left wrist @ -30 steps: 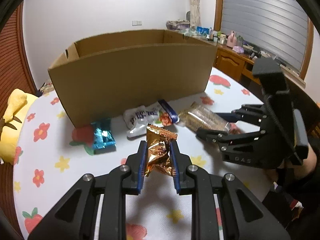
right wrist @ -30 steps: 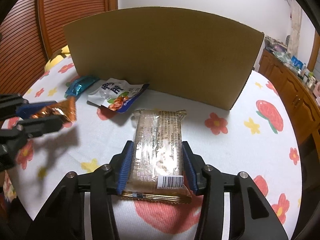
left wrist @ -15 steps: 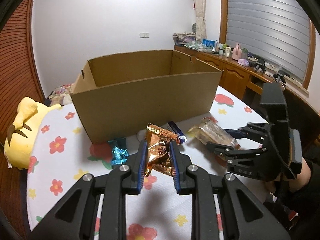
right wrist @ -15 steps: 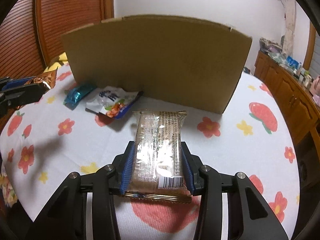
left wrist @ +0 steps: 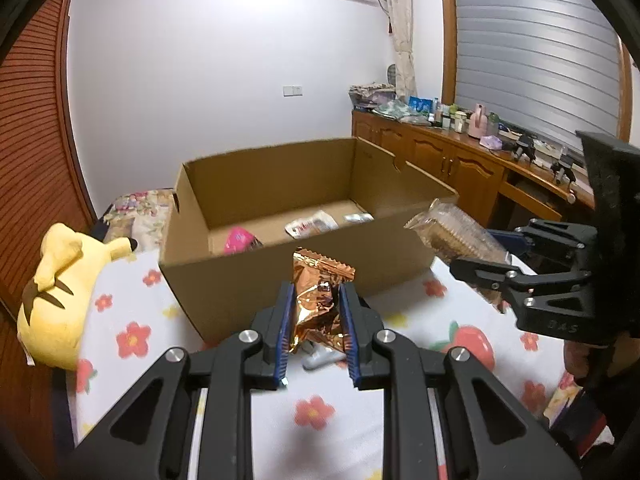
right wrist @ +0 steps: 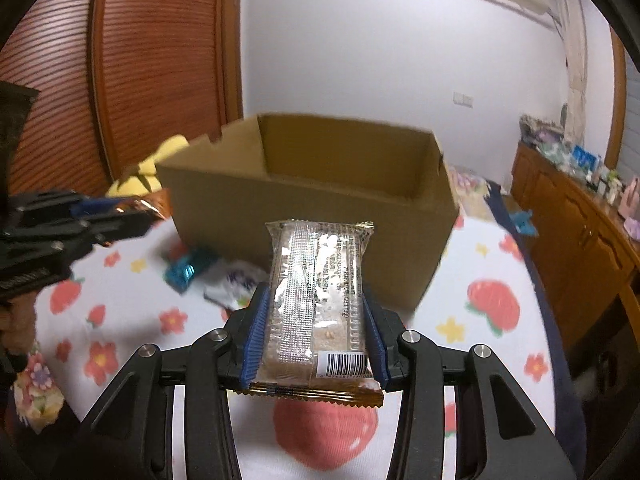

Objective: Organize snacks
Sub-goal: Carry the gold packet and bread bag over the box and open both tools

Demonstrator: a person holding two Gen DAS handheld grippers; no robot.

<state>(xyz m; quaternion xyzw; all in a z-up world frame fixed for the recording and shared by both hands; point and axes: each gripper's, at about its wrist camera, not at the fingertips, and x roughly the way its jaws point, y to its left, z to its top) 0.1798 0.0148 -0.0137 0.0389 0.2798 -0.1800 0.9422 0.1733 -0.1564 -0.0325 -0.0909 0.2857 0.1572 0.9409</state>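
The left gripper (left wrist: 316, 312) has its jaws clamped on a light, crinkly, slippery copper foil packet (left wrist: 320, 300); the right gripper (right wrist: 314, 328) has its jaws clamped across the long edges of a stiffer, crumbly clear-wrapped biscuit pack (right wrist: 320, 300), best gripped gently.

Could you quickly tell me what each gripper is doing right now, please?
Left gripper: closed on the copper foil snack packet.
Right gripper: closed on the clear-wrapped biscuit pack.
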